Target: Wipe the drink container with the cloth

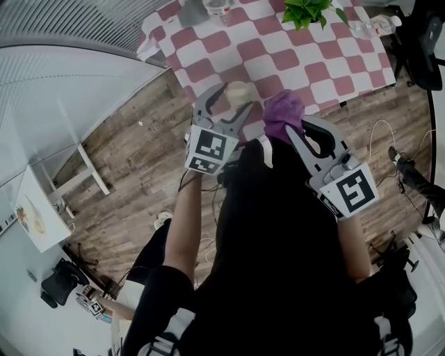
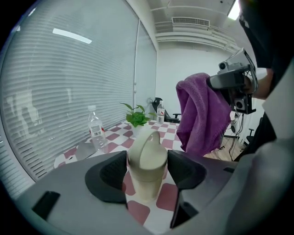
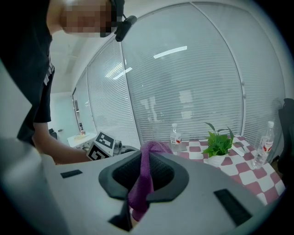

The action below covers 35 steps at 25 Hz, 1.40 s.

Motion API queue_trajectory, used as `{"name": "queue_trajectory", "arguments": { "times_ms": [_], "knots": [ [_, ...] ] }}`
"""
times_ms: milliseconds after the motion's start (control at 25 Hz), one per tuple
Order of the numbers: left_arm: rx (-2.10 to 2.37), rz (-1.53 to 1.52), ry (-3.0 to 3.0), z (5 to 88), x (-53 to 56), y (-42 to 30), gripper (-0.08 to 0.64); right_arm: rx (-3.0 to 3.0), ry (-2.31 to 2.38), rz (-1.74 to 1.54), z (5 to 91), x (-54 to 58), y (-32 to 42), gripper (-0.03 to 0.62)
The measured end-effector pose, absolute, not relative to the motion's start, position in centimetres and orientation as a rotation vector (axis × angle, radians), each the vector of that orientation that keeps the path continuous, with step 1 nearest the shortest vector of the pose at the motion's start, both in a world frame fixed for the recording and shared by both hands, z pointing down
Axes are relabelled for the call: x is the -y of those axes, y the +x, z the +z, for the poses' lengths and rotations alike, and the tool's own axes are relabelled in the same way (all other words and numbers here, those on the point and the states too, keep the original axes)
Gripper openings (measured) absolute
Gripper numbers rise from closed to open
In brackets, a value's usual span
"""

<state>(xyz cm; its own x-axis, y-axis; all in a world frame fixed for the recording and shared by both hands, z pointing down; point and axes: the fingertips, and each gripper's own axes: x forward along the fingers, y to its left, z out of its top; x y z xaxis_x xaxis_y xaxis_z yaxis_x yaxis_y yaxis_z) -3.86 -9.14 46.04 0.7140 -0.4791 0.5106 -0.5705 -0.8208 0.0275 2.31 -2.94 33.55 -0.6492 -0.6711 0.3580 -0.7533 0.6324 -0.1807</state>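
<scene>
A beige drink container [image 1: 238, 92] with a looped lid stands near the front edge of the red-and-white checked table [image 1: 292, 59]. My left gripper [image 1: 233, 104] has its jaws on either side of it. In the left gripper view the container [image 2: 147, 160] rests on the tabletop between the two dark pads, which flank the lid without squeezing it. My right gripper [image 1: 295, 128] is shut on a purple cloth [image 1: 284, 115], held just right of the container. The cloth [image 3: 143, 183] hangs down between the right jaws, and it also drapes at the right of the left gripper view as the cloth [image 2: 200, 114].
A potted green plant [image 1: 306, 10] and a water bottle [image 1: 217, 7] stand at the table's far side, another bottle [image 1: 372, 26] at its right end. Wooden floor lies below the table edge. A small white table [image 1: 35, 208] is at the left, cables and a chair base at the right.
</scene>
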Motion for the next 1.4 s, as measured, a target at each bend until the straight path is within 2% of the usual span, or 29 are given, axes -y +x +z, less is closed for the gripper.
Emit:
{"name": "queue_trajectory", "arguments": {
  "times_ms": [560,1120,1400],
  "knots": [
    [0.880,0.736,2.667,45.9,9.0,-3.9,0.281,2.600,1.189,0.448,33.2,2.8,2.8,0.055],
    [0.920,0.389,2.358,45.1,8.3,-4.0,0.279,2.605,1.220,0.510,35.3,2.2,3.3,0.055],
    [0.925,0.286,2.228,46.2,7.9,-5.5,0.279,2.669,1.142,0.432,36.5,1.7,1.8,0.055]
  ]
}}
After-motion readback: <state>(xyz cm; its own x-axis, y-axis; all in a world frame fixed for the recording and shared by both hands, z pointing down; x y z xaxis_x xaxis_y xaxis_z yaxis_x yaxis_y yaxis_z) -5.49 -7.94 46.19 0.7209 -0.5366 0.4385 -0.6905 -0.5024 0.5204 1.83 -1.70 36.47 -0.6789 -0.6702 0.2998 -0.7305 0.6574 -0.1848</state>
